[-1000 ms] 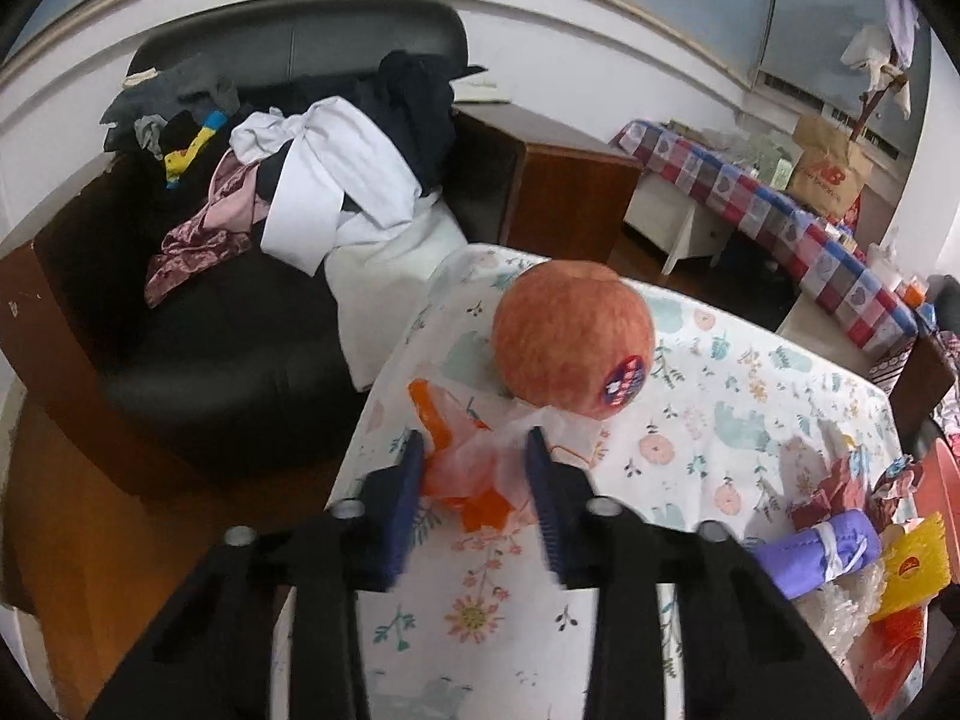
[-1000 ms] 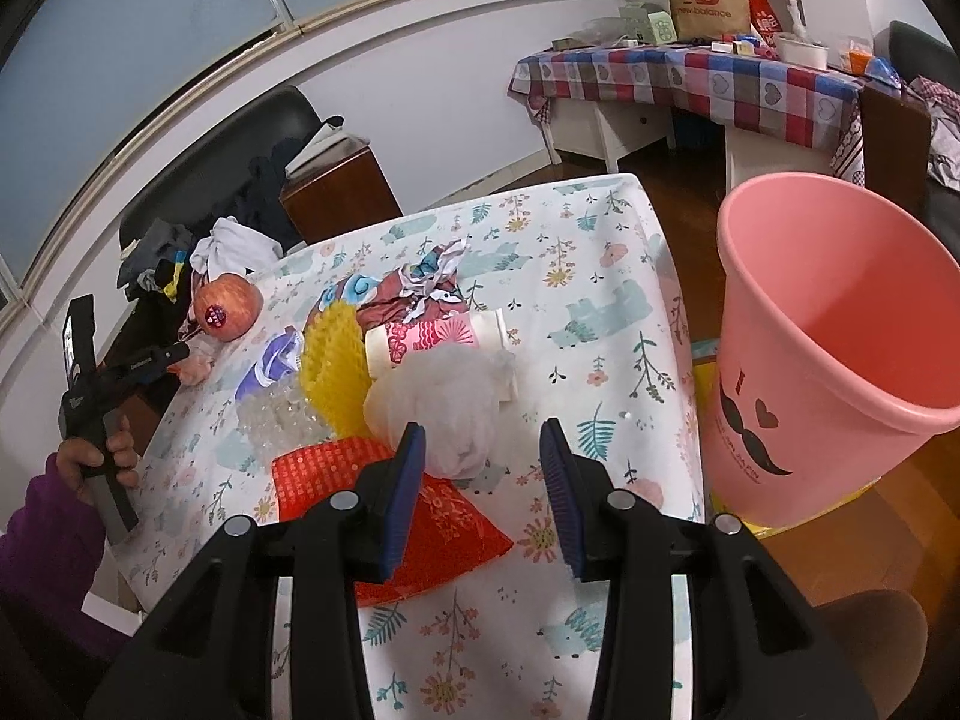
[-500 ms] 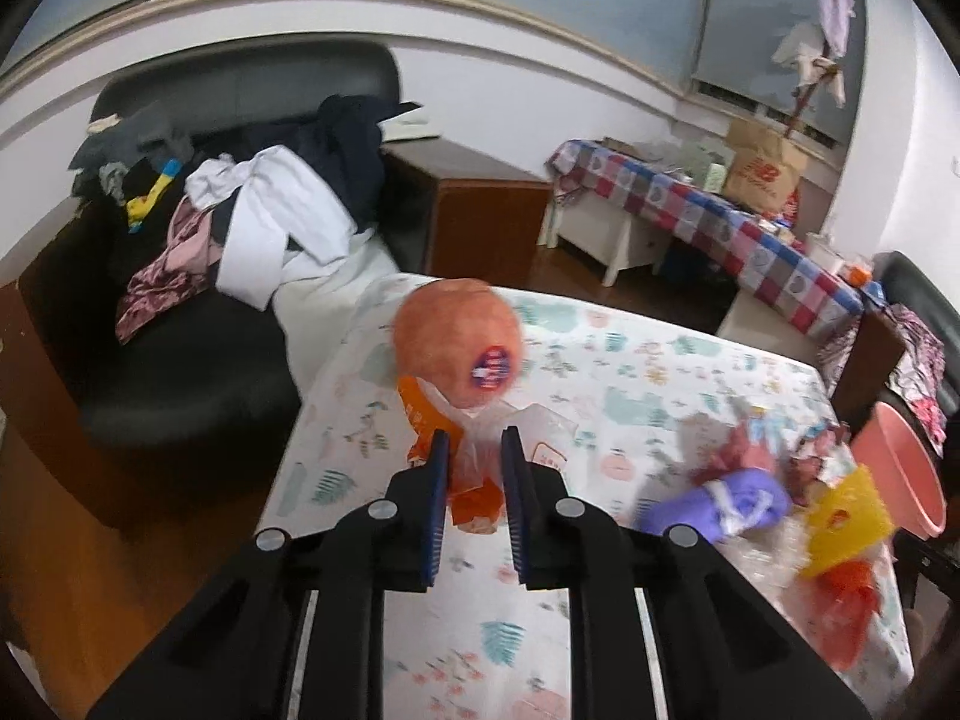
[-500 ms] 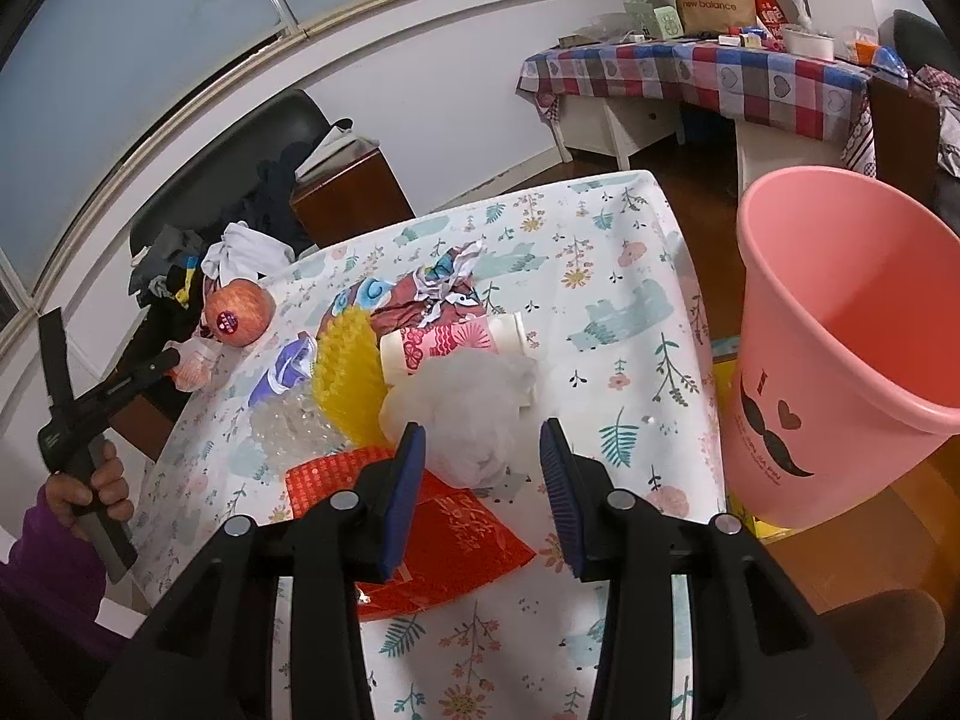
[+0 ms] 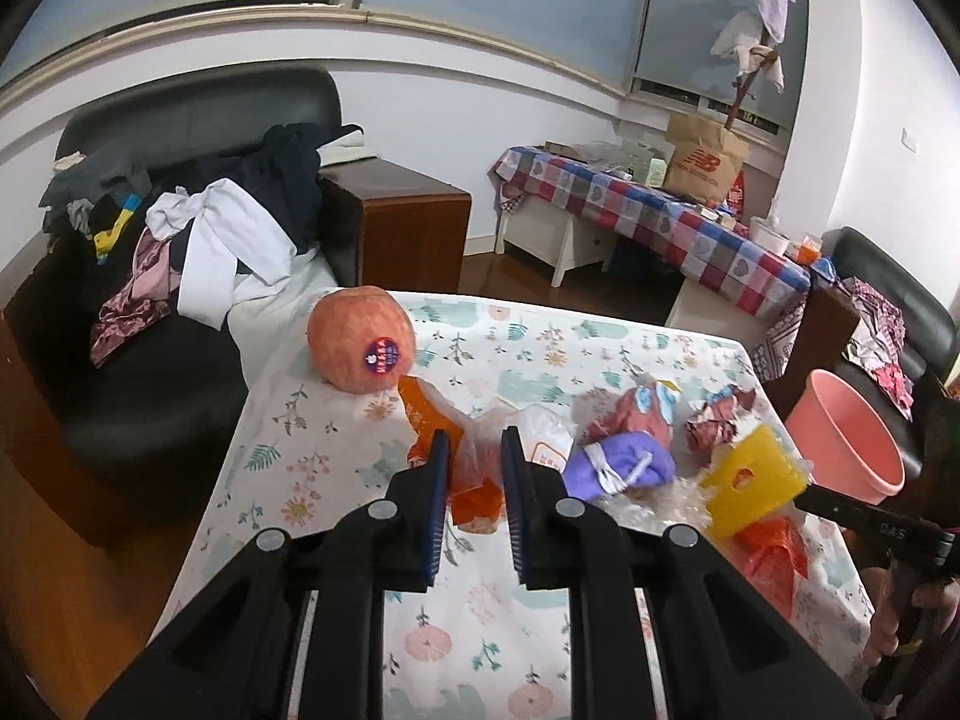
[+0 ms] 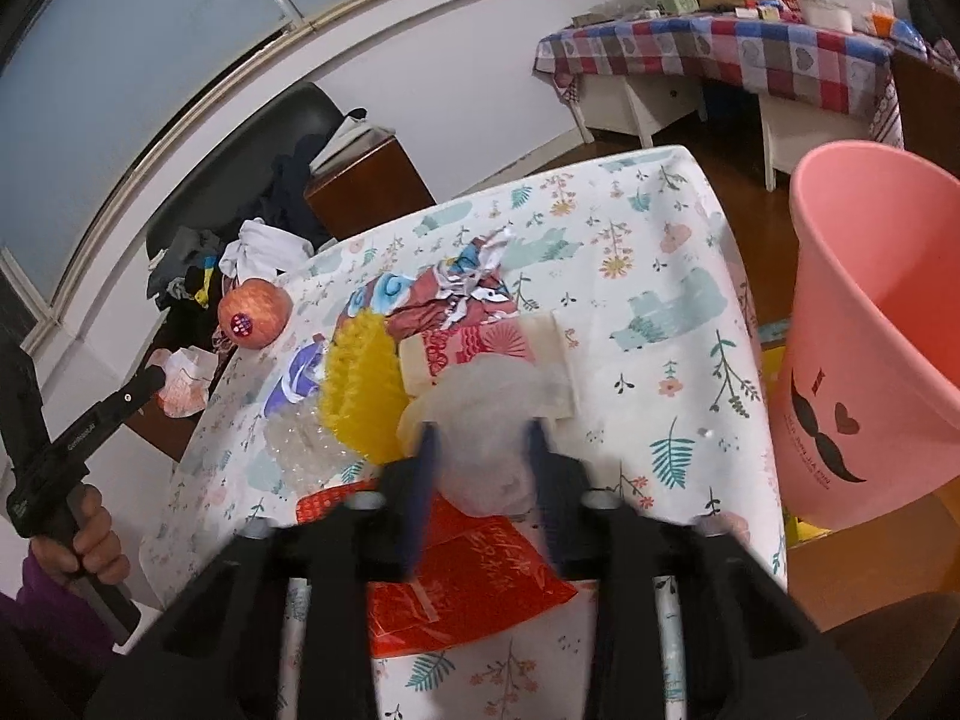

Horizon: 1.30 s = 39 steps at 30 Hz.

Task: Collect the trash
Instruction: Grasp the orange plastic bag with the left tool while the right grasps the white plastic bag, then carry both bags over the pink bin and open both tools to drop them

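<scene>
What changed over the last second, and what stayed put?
The left tongs shut on the orange wrapper and lifted it off the table. The right tongs are closing around the white wad. The apple and pink bin stayed put.

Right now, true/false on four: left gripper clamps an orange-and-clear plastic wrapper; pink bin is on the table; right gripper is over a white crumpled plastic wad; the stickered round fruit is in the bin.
1. Left gripper clamps the orange-and-clear plastic wrapper: true.
2. Pink plastic bin stands on the floral-cloth table: false. It sits beside the table's edge, off it.
3. Right gripper has the white crumpled plastic wad between its closing fingers: true.
4. The round orange-pink fruit with a sticker is in the bin: false. It rests on the table's corner.
</scene>
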Available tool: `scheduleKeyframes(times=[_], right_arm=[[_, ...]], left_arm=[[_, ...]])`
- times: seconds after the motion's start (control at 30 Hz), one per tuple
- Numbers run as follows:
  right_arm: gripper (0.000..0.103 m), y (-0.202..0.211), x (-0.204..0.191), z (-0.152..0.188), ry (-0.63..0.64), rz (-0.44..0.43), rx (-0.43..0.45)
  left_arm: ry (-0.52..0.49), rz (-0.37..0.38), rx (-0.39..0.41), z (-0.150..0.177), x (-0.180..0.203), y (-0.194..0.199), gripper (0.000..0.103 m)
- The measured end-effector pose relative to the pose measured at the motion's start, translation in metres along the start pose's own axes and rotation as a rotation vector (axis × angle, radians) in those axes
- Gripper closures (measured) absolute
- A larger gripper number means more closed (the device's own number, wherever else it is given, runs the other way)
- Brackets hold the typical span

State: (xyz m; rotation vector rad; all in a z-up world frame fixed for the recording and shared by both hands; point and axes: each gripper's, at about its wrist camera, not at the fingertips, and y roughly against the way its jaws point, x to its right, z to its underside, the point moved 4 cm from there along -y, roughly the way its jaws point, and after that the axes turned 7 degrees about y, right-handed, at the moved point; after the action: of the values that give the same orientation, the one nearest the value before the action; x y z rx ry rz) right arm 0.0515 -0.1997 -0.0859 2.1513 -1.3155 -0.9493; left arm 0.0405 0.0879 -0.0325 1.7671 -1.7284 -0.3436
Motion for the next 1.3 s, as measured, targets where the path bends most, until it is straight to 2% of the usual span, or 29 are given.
scheduleKeyframes(times=[0.13,0.43,0.73,1.1,1.3], right_arm=[[0.090,0.011,0.002,0.002,-0.005,0.007,0.023],[0.090,0.050,0.015,0.001,-0.039,0.030,0.127],[0.090,0.082,0.035,-0.001,-0.055,0.095,0.207],[0.090,0.126,0.082,-0.007,-0.105,0.216,0.314],[0.090,0.142,0.106,-0.007,-0.118,0.294,0.354]], left_arm=[[0.000,0.014,0.001,0.003,0.006,0.005,0.087],[-0.027,0.064,0.035,-0.002,0.034,0.018,0.087],[-0.070,0.117,0.070,-0.009,0.071,0.025,0.087],[-0.160,0.261,0.098,-0.016,0.153,0.023,0.087],[-0.193,0.347,0.082,-0.015,0.210,0.015,0.087]])
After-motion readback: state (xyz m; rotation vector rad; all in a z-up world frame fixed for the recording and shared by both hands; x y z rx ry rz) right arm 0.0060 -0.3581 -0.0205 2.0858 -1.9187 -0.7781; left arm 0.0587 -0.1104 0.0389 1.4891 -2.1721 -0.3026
